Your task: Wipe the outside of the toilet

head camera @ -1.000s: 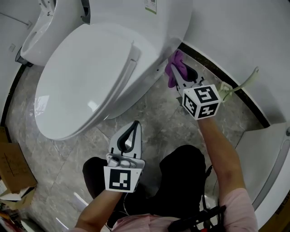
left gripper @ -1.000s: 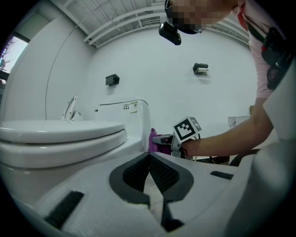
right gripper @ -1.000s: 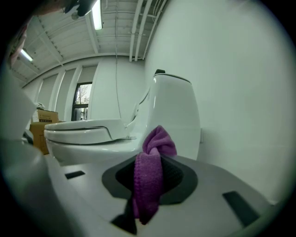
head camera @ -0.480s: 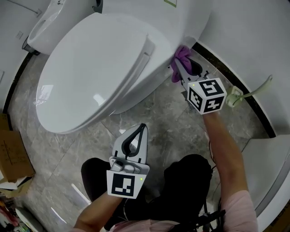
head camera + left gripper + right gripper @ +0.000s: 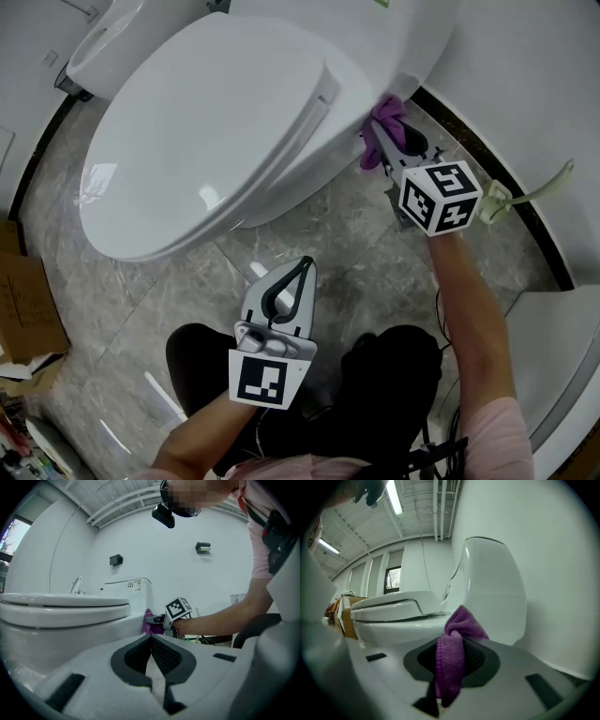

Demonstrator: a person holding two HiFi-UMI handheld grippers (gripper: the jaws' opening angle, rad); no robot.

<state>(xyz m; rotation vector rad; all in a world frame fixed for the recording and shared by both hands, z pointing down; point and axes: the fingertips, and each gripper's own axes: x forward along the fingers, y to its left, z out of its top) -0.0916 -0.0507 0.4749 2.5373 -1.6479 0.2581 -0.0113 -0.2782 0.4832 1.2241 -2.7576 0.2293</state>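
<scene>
One purple cloth (image 5: 383, 125) and two grippers are seen.
The cloth is pinched by the right gripper (image 5: 382, 153) against the toilet (image 5: 216, 122); the left gripper (image 5: 302, 269) is pressed together, empty.

The head view's top edge cuts off the back of the toilet (image 5: 216, 122), and its wide top hides its foot. Part of the purple cloth (image 5: 386, 122) is out of sight inside my right hand-held gripper (image 5: 382, 148). The label (image 5: 137, 585) on the toilet is too small to read

Grey marble floor (image 5: 352, 262) meets a white wall (image 5: 530, 75).
</scene>
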